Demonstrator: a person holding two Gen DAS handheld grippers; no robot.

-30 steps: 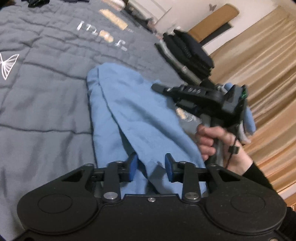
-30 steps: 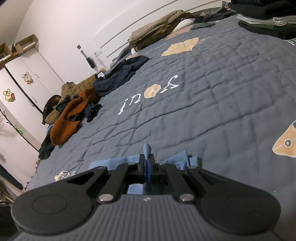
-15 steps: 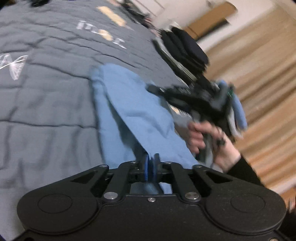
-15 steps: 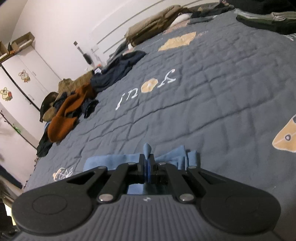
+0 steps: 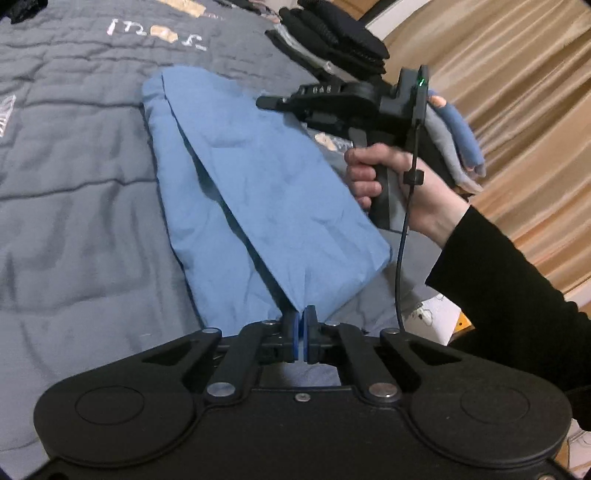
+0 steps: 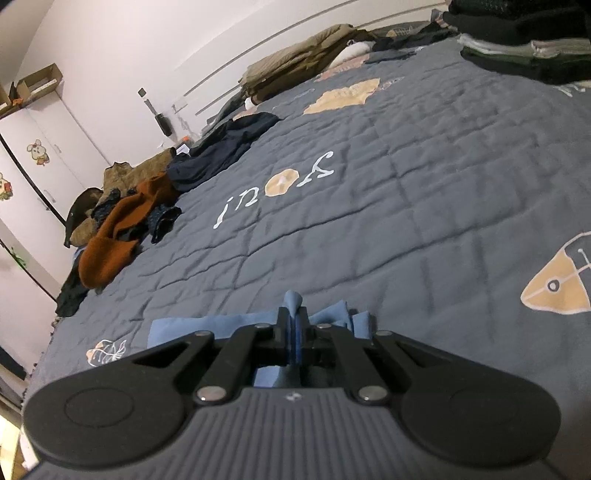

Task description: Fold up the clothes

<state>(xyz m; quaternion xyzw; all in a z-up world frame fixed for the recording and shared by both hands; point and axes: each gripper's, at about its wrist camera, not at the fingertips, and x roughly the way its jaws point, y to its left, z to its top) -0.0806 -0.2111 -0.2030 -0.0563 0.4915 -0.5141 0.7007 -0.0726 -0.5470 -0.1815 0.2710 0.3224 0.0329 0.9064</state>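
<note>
Both grippers are clamped on the blue garment (image 5: 273, 206), which lies on the grey quilted bed (image 5: 74, 206). Left gripper (image 5: 300, 334): fingers closed down to a sliver, pinching the near corner of the upper flap. Right gripper (image 6: 294, 332): fingers fully closed, a tuft of blue cloth poking out past the tips; seen from the left wrist it sits over the garment's right side, held in the right hand (image 5: 391, 184).

Judgement: mid-fold — the top layer is lifted along a diagonal crease over the lower layer. Next move likely needs both corners carried together, cloth kept taut, edges lined up.

Room: open quilt to the left and ahead; stacked dark clothes (image 5: 332, 33) beyond, loose pile (image 6: 122, 229) well apart — bed edge close on the right.
</note>
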